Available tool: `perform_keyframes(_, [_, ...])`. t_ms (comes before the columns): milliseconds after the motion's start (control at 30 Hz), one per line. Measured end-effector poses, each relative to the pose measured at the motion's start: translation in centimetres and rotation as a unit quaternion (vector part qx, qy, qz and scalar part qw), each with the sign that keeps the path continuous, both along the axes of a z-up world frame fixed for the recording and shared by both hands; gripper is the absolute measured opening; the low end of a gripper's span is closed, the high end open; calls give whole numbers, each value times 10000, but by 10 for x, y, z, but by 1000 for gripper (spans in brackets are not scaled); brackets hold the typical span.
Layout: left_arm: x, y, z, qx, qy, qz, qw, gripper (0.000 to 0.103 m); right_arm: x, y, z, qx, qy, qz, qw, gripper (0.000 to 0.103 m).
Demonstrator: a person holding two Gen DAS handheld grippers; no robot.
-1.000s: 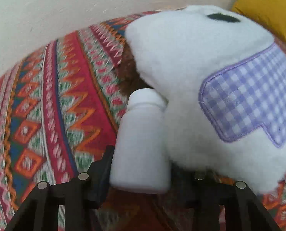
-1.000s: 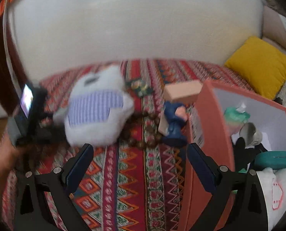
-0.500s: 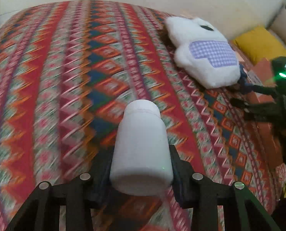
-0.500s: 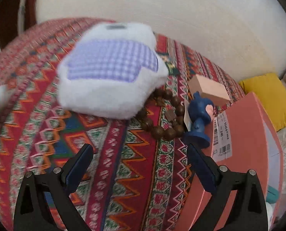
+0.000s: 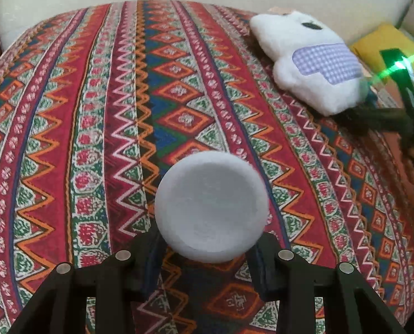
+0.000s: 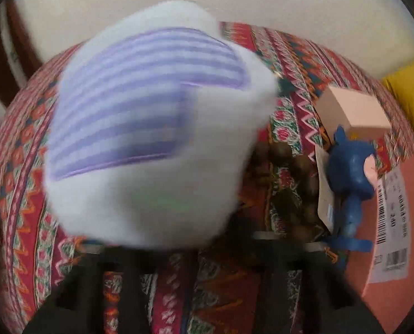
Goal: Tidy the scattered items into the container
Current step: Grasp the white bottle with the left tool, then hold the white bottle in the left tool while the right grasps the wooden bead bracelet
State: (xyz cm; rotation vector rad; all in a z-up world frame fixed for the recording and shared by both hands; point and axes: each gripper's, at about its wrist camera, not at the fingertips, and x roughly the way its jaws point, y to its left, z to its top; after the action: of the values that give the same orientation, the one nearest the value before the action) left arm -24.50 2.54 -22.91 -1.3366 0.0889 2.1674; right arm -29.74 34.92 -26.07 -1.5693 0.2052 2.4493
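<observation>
Left claw [image 5: 207,261]: your jaws clamp white plastic bottle [image 5: 211,206], now tipped end-on to camera where half second ago it showed its side and cap; carried well clear of white plush toy with lilac checked patch [image 5: 315,61].

Right claw [image 6: 207,253]: jaws have just been closing from wide to shut, dropped low against plush toy's near edge; blur hides whether fabric is pinched.

Judgement: bottle ready for coral cardboard container [image 6: 396,236] at right; confirm plush grip first. Blue figurine [image 6: 352,178], brown beads [image 6: 285,183], pink box [image 6: 352,111] remain on patterned bed cover [image 5: 95,139].
</observation>
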Motion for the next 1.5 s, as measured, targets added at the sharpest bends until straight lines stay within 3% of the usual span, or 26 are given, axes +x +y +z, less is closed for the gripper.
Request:
perform_keyframes(133, [4, 2, -7, -172, -51, 67, 9998, 44, 19, -44, 4, 410, -343, 566, 9970, 20])
perform_keyframes(200, [7, 3, -7, -197, -44, 80, 9998, 44, 36, -65, 7, 324, -357, 828, 9954, 20])
perform_keyframes(333, [11, 2, 0, -87, 37, 209, 9997, 41, 74, -114, 13, -544, -188, 1350, 9892, 20])
perform_keyframes(467, [16, -3, 18, 150, 252, 327, 9990, 40, 93, -156, 40, -1585, 255, 1759, 9712, 20])
perform_keyframes(600, [24, -9, 39, 449, 457, 327, 9974, 34, 108, -174, 69, -2089, 731, 1939, 9557, 20])
perform_keyframes(667, [28, -11, 52, 662, 528, 274, 9960, 21, 112, -176, 82, -2357, 926, 1954, 9475, 20])
perform_keyframes(833, [34, -15, 66, 773, 619, 154, 9950, 21, 116, -184, 97, -2930, 1225, 1959, 9278, 20])
perform_keyframes(900, [32, -16, 63, 710, 580, 180, 9956, 21, 117, -186, 99, -2919, 1269, 1931, 9281, 20])
perform_keyframes(933, [30, -16, 60, 634, 572, 198, 9961, 25, 117, -188, 99, -2864, 1268, 1932, 9298, 20])
perform_keyframes(1033, [25, -20, 52, 300, 513, 348, 9976, 61, 120, -195, 99, -2773, 1221, 1910, 9337, 20])
perform_keyframes(1067, [24, -20, 48, 188, 511, 362, 9979, 67, 121, -194, 96, -2736, 1179, 1894, 9356, 20])
perform_keyframes(1233, [17, -13, 18, -401, 247, 142, 9988, 73, 113, -184, 76, -2750, 1000, 1824, 9387, 20])
perform_keyframes(1267, [15, -12, 11, -339, 152, 84, 9993, 86, 106, -182, 70, -2782, 975, 1842, 9376, 20])
perform_keyframes(1367, [9, -8, -5, -225, -144, -67, 9996, 97, 103, -185, 66, -2814, 915, 1888, 9364, 20])
perform_keyframes(1433, [10, -2, -14, -334, -244, -123, 9991, 99, 101, -185, 62, -2847, 881, 1905, 9354, 20])
perform_keyframes(1500, [17, 10, -22, -750, -38, -160, 9970, 99, 98, -185, 58, -2879, 848, 1892, 9349, 20])
